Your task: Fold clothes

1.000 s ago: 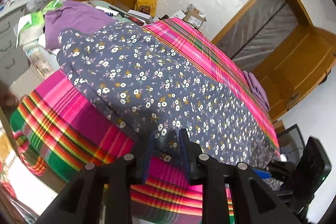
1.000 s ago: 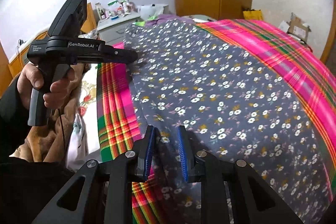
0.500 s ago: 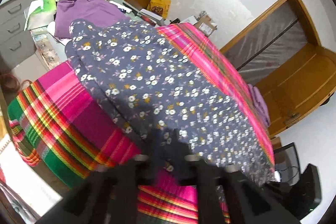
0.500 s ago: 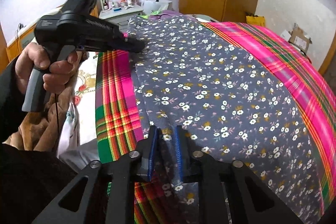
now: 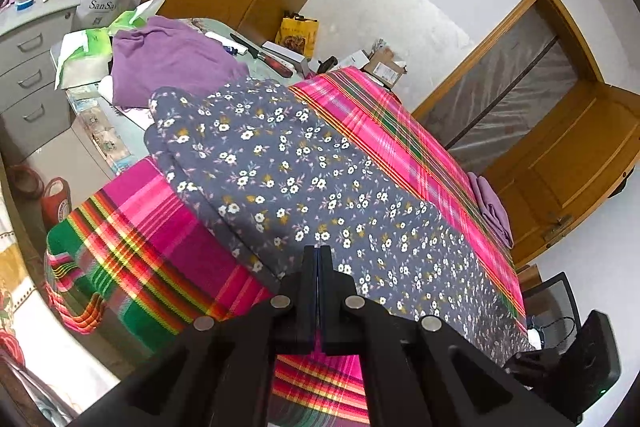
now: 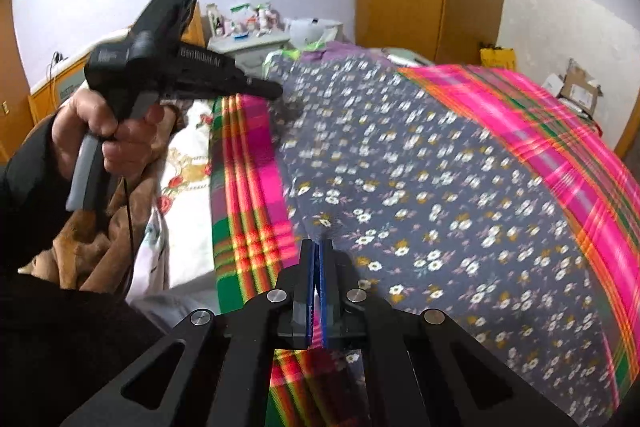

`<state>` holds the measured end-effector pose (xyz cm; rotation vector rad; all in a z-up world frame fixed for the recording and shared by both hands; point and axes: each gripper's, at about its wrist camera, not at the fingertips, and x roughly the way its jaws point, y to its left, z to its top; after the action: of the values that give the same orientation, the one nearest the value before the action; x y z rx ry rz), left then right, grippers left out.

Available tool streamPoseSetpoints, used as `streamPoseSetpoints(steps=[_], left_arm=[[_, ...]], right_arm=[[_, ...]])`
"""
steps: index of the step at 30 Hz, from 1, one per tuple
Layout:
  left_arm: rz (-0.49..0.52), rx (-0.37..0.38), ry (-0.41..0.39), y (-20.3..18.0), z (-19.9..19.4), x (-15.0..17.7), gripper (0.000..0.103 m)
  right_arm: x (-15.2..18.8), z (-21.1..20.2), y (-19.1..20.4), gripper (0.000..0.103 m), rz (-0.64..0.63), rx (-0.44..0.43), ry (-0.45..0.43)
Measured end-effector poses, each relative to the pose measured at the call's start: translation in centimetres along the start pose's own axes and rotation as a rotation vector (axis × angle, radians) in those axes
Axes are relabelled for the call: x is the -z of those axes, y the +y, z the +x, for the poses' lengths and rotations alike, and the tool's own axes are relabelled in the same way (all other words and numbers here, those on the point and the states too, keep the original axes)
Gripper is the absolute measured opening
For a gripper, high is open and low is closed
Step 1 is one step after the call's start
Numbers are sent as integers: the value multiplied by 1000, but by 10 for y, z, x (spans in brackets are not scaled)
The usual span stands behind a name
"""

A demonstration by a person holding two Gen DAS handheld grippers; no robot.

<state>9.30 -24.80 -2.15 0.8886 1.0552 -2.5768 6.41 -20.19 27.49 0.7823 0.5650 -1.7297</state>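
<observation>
Right view motion-blurred | floral garment (image 5: 312, 187) spread on bed (image 5: 140, 247), near edge | left gripper (image 5: 319, 255) and right gripper (image 6: 319, 251) fingers pinched together at garment hem; cloth between pads hidden.

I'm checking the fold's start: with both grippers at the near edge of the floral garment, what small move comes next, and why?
Probably lift that edge and carry it over toward the far side. Both the left gripper and right gripper look shut on the near hem of the grey floral fabric garment, which lies flat on the pink plaid blanket.
</observation>
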Motion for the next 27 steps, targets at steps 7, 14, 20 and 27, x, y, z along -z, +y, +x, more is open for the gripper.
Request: streamPoseSetpoints(steps=[7, 14, 20, 27], left_arm=[[27, 3, 31, -8, 8, 5, 1], [-53, -38, 30, 8, 17, -3, 14], [-88, -36, 35, 17, 26, -8, 15], [-77, -27, 18, 20, 25, -10, 1]], right_arm=[[0, -4, 0, 16, -5, 28, -19], [-15, 1, 3, 24, -23, 51, -38], [-26, 24, 2, 24, -26, 34, 1], [-38, 39, 7, 24, -44, 31, 20]])
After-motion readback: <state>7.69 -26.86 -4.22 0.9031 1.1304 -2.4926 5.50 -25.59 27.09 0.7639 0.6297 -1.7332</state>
